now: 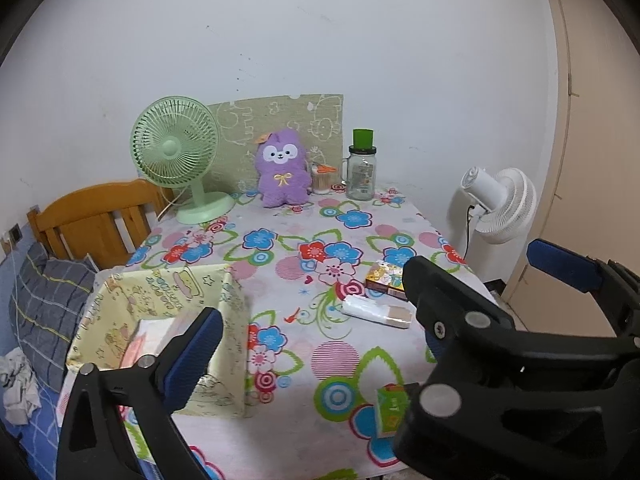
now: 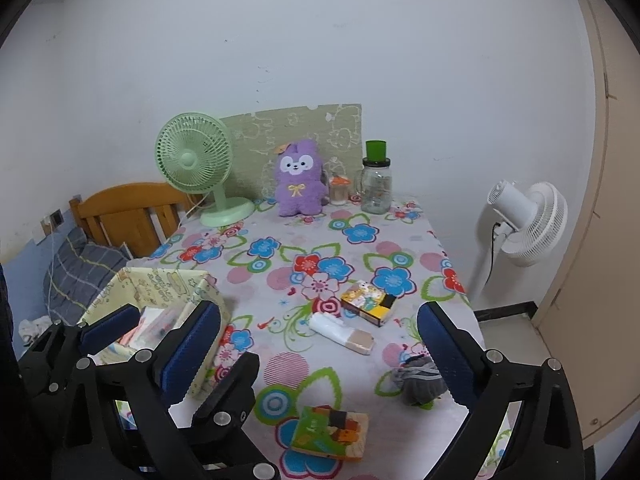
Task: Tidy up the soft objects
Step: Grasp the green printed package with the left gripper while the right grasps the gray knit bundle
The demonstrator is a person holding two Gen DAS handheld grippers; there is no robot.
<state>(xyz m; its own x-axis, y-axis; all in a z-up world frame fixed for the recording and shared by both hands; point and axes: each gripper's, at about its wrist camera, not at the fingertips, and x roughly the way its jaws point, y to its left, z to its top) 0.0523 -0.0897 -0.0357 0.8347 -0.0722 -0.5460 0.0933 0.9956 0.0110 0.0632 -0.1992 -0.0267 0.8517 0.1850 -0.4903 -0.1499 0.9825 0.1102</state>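
At the left of the flowered desk [image 2: 280,364], a pale yellow fabric storage box [image 2: 208,292] is standing open-topped, already holding what look like packets, though its contents are hard to make out. The left gripper [image 2: 150,322] is hovering over that box with its blue-padded jaws spread wide and nothing between them.

Moving rightward, a white plastic-wrapped tissue pack [image 2: 342,332] is lying mid-desk with its long axis running diagonally from upper left to lower right, and a green printed carton [image 2: 330,432] is sitting nearer the front edge.

Further right, a grey balled-up sock [image 2: 420,380] is resting just inside the right finger of the right gripper [image 2: 316,344], which is also standing wide and empty. The sock is lying low and to the right of that gripper's centre, so the right hand seems the nearer one for it, with the box well apart on the left.
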